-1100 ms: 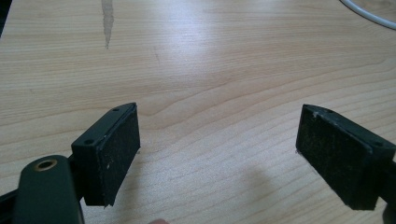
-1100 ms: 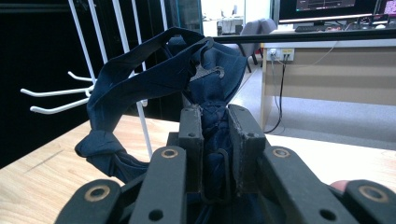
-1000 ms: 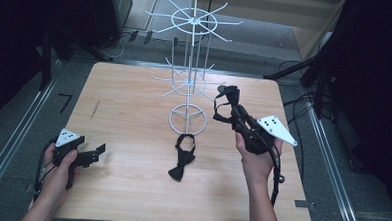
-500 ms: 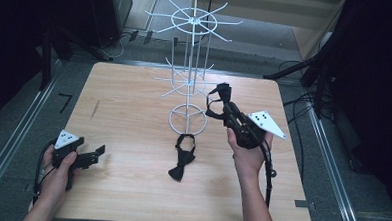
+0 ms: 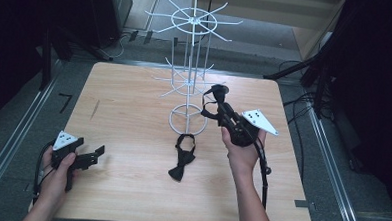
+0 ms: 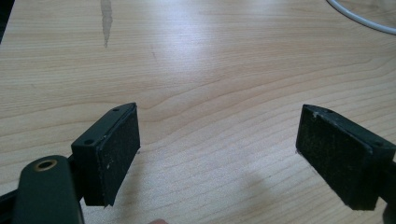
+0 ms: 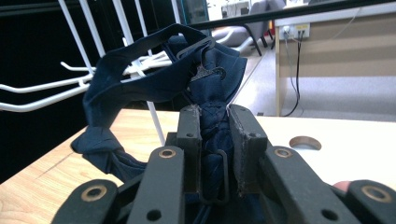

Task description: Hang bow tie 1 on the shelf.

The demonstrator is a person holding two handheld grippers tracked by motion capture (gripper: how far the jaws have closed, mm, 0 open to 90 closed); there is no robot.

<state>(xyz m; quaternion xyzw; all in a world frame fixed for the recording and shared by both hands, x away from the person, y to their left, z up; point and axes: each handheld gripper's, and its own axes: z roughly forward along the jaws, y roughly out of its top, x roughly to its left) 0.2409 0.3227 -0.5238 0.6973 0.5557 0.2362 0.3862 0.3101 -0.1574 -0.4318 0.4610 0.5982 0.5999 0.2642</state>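
Observation:
A dark navy bow tie (image 7: 212,77) with its neck strap looped to the left is clamped between the jaws of my right gripper (image 7: 214,119). In the high view the right gripper (image 5: 214,107) holds that bow tie (image 5: 217,91) up just right of the white wire display rack (image 5: 189,80), whose hooks (image 7: 56,86) lie close behind the strap. A second dark bow tie (image 5: 182,159) lies flat on the wooden table (image 5: 129,102) in front of the rack's base ring. My left gripper (image 5: 93,157) rests at the front left, its jaws wide apart over bare wood (image 6: 217,149).
The rack's round base (image 5: 187,119) stands mid-table, with its hooks reaching out at two levels. A small round hole (image 7: 305,142) is cut in the tabletop. Metal rails run along both sides of the table, and cables lie on the floor at right (image 5: 304,110).
My right gripper has carried the bow tie leftward and slightly lower, closer to the rack. The left gripper and the bow tie on the table have stayed put.

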